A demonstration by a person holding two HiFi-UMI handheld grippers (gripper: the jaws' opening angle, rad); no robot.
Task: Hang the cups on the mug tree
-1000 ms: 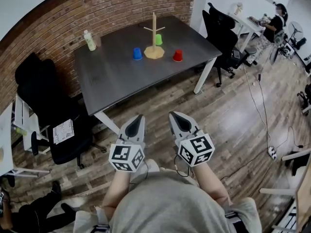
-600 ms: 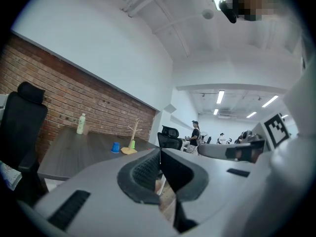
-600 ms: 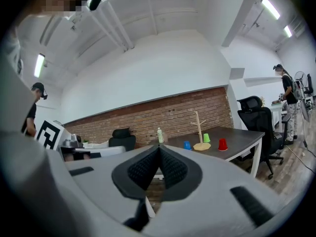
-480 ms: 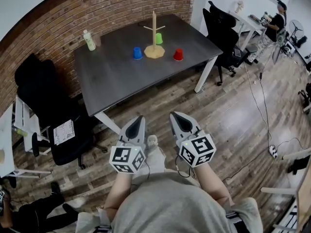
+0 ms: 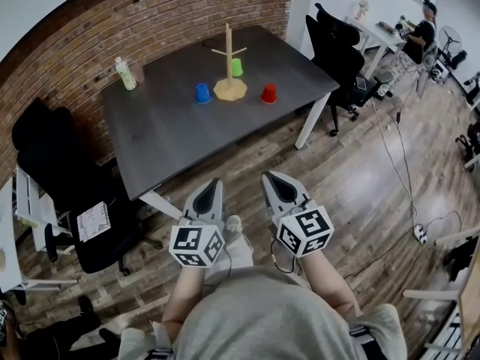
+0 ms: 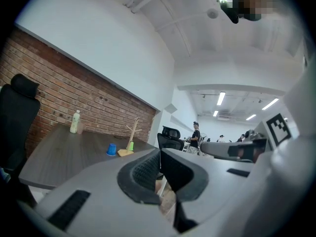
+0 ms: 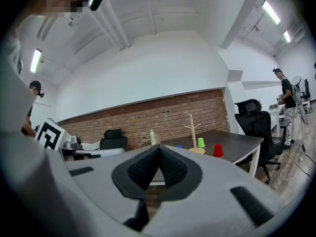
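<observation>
Wood plank floor (image 5: 360, 171) fills most of the head view, and a brick wall (image 5: 112, 21) curves across the top from 9 to 12 o'clock. Against that wall stands the dark tabletop (image 5: 165, 126) on white legs, at 11 to 12 o'clock from the person's hands and well apart from them. One black office chair (image 5: 60, 178) sits at the tabletop's 8 o'clock side. Another chair (image 5: 337, 51) sits at its 3 o'clock side. A second person (image 5: 421, 30) stands at a white desk far off at 2 o'clock.

Low in the view, the left tongs (image 5: 212, 186) and the right tongs (image 5: 272, 180) are held side by side above the floor, both aimed toward 12 o'clock. In the left gripper view the left tongs (image 6: 159, 156) have their ribbed pads pressed together with nothing between them. The right gripper view shows the right tongs (image 7: 159, 151) closed and empty in the same way.

The wooden mug tree (image 5: 229, 72) stands upright near the tabletop's far edge, its pegs bare. A pale bottle (image 5: 122, 73) stands well off at its 9 o'clock, near the wall. All three cups rest on the tabletop: the blue cup (image 5: 202, 93) at the tree's 9 o'clock, the red cup (image 5: 268, 94) at its 3 o'clock, and the green cup (image 5: 237, 67) just beside the trunk at 1 o'clock.
</observation>
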